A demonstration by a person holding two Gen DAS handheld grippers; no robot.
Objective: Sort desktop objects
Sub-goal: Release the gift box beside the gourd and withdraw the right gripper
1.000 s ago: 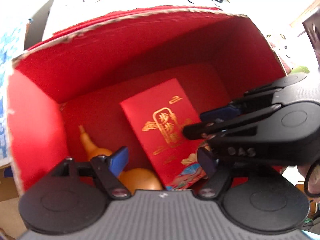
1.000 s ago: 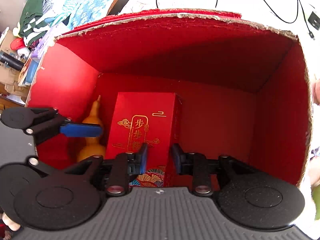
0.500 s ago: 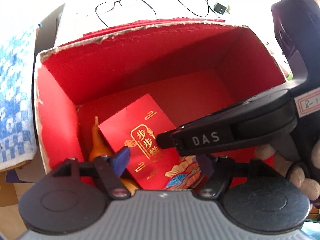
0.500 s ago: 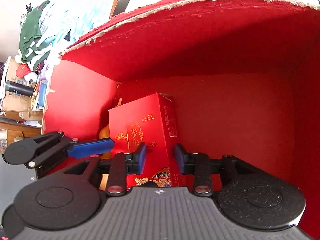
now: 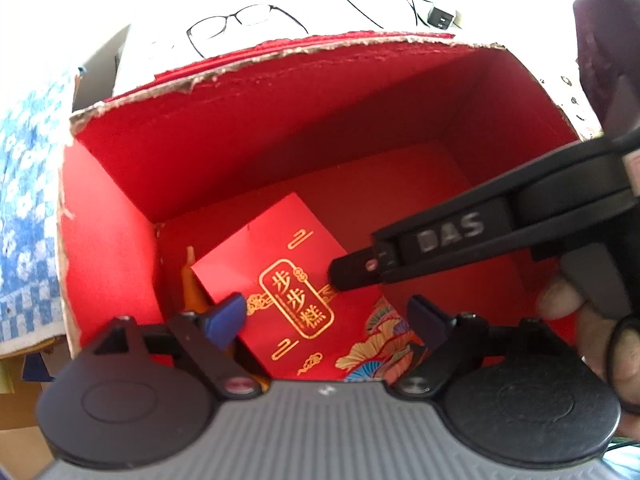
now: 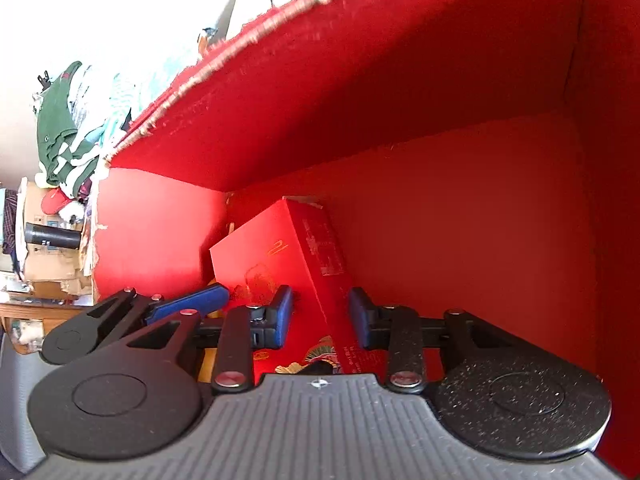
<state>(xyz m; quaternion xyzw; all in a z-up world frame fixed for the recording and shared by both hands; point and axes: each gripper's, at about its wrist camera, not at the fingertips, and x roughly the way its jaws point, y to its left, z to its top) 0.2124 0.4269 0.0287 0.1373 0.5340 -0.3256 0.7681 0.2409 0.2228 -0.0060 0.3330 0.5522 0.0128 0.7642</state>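
A: Where the red gift carton (image 5: 280, 276) is concerned, how is it expected to handle, and where is it lying?

B: It is seen inside the big red box (image 5: 248, 120), toward the left corner of the floor, tilted, with its gold-printed face turned up. An orange gourd (image 5: 191, 280) is wedged between it and the left wall. Stiff printed card is judged: light, rigid on the edges, likely to dent if pinched hard on the broad face. A glossy finish is suspected, so some slip should be allowed for.

A: Where should hold be taken?

B: Across the narrow thickness, near one long edge, where the two faces are backed by the side panel (image 6: 328, 256). The broad face is judged too wide and too springy.

A: How is the right gripper (image 6: 320, 318) set?

B: A narrow gap is kept, and the carton's edge is seen between the blue pads (image 6: 285, 308). Firm pressing on the card cannot be confirmed; a sliver of space seems to be left on either side.

A: And the left gripper (image 5: 326, 318)?

B: Its jaws are being opened and stand wide; nothing is pinched. The carton is only seen beyond them, lower in the box.

A: Anything beyond the box?

B: Spectacles (image 5: 244, 20) and a cable with a plug (image 5: 440, 20) are noted on the white desk behind. A pile of clothing (image 6: 64, 120) is noted off to the left in the right wrist view.
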